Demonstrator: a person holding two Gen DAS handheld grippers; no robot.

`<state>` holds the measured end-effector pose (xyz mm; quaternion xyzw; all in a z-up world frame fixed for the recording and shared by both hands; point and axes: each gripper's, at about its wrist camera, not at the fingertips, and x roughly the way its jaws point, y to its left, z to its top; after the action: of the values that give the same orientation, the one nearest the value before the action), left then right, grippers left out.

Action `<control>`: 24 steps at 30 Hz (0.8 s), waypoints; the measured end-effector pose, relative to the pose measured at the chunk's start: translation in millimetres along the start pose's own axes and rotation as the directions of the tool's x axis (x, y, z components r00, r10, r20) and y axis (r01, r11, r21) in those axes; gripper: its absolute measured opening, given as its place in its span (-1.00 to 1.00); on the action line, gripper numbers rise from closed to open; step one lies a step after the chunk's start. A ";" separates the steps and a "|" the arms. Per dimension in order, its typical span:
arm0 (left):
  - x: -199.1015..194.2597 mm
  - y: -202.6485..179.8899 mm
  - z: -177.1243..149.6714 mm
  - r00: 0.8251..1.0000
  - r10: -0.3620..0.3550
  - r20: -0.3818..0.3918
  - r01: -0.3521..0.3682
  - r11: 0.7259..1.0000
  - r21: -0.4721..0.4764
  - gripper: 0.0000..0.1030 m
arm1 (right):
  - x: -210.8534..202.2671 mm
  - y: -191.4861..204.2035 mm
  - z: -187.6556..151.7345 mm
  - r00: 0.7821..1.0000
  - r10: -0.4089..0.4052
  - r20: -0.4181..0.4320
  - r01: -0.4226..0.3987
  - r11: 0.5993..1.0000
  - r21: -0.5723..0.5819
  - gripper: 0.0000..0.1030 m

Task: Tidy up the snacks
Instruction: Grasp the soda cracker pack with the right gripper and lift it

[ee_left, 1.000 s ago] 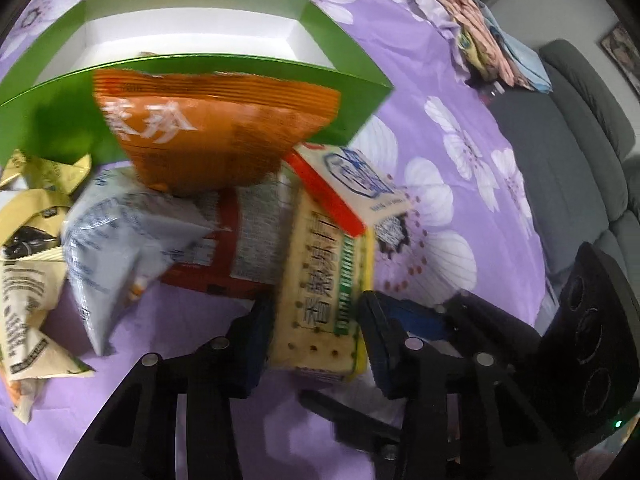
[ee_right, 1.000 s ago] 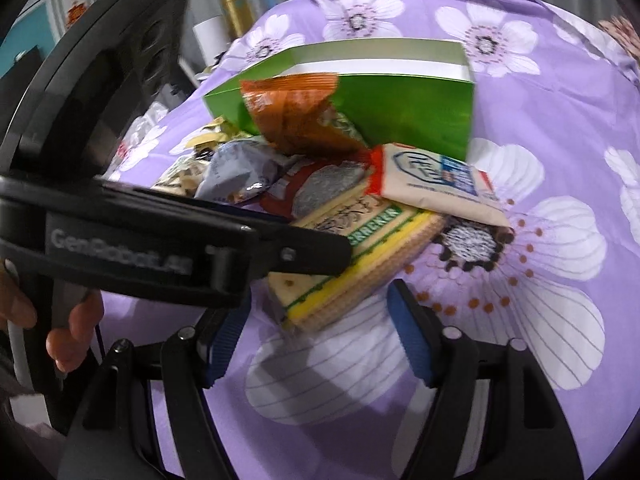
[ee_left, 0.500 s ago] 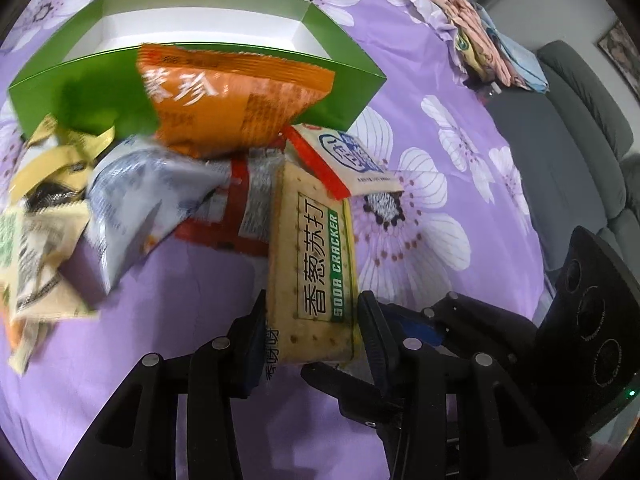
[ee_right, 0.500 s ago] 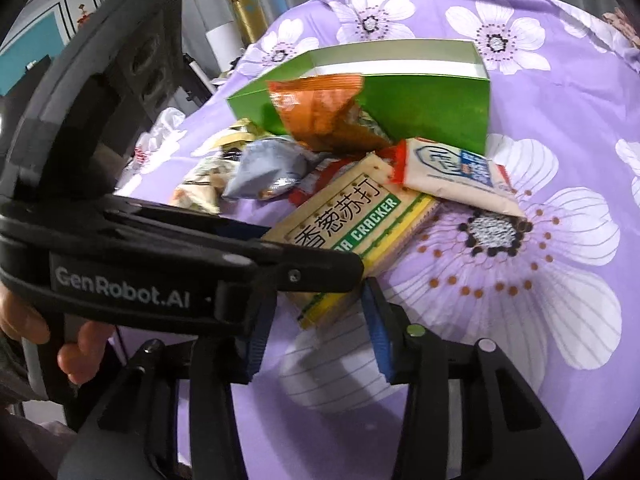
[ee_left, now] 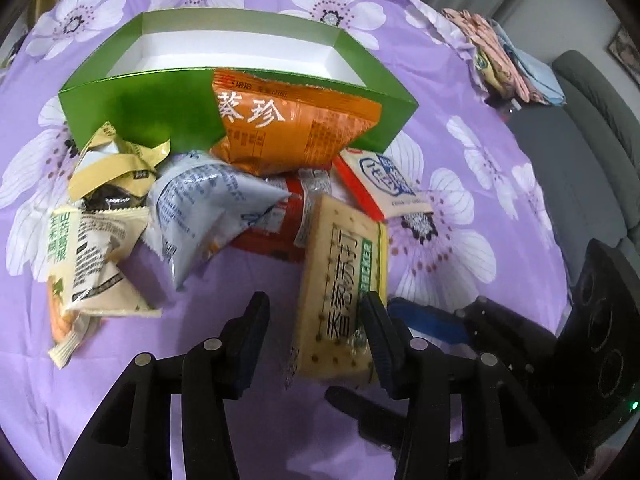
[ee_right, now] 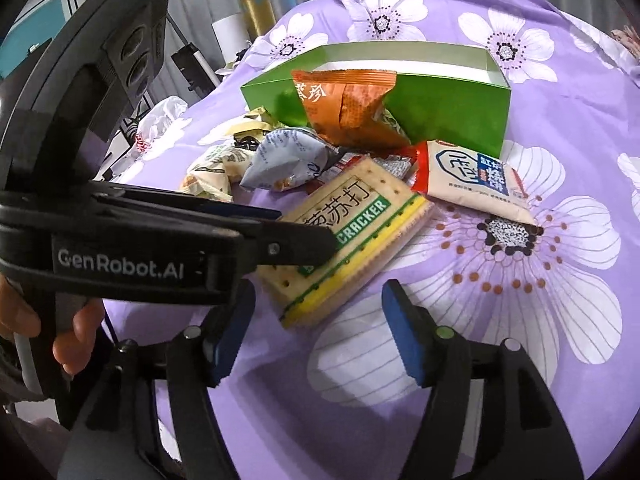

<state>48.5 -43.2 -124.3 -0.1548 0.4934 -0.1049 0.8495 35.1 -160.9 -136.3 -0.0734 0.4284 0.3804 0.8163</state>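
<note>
A soda cracker packet lies on the purple flowered cloth, its near end between my left gripper's fingers, which stand open; the right finger touches it. It also shows in the right wrist view. My right gripper is open, just below the packet, empty. Behind are an orange snack bag leaning on an empty green box, a grey pouch, a white biscuit packet, a red packet and cream packets.
The left gripper's body crosses the right wrist view at left, with the person's hand on it. A grey sofa and folded cloths lie beyond the table's right edge.
The left gripper's fingers have spread apart from the cracker packet they were shut on. The right gripper's fingers have also opened wider. The packet now lies lower, on the cloth.
</note>
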 end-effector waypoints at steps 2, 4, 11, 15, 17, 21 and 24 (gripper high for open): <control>2.0 -1.8 0.3 1.000 -0.003 0.011 0.003 1.000 0.009 -0.09 | 1.4 1.5 0.7 1.000 -0.001 0.004 0.001 1.000 -0.017 0.30; 4.3 -4.9 -0.3 1.000 -0.022 0.012 0.022 1.000 0.015 -0.29 | 4.4 2.9 1.7 1.000 0.002 0.000 -0.002 1.000 -0.031 0.23; 2.3 -4.1 0.1 0.999 -0.006 0.033 0.006 1.000 0.015 -0.32 | 2.9 0.1 -0.9 0.999 0.033 0.021 -0.033 0.999 -0.014 -0.03; -3.5 2.2 -2.4 0.998 -0.045 0.032 0.046 0.999 -0.017 -0.37 | -0.4 1.3 -2.6 0.997 0.059 0.048 -0.060 0.998 0.013 -0.07; -7.5 4.6 -3.4 0.998 -0.054 0.037 0.055 0.998 -0.029 -0.39 | -1.9 4.4 -2.3 0.996 0.072 0.058 -0.073 0.997 0.019 -0.08; -20.3 6.5 -4.1 0.996 -0.066 0.059 0.069 0.997 -0.039 -0.40 | -8.0 12.1 -0.6 0.993 0.089 0.083 -0.090 0.996 0.007 -0.08; -33.1 5.8 -5.0 0.994 -0.071 0.080 0.074 0.997 -0.035 -0.41 | -16.8 18.0 2.7 0.989 0.099 0.111 -0.099 0.995 -0.005 -0.09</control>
<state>28.0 -27.6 -102.1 -0.1930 0.4553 -0.1201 0.8608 18.8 -156.5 -118.2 -0.0306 0.3853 0.4239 0.8191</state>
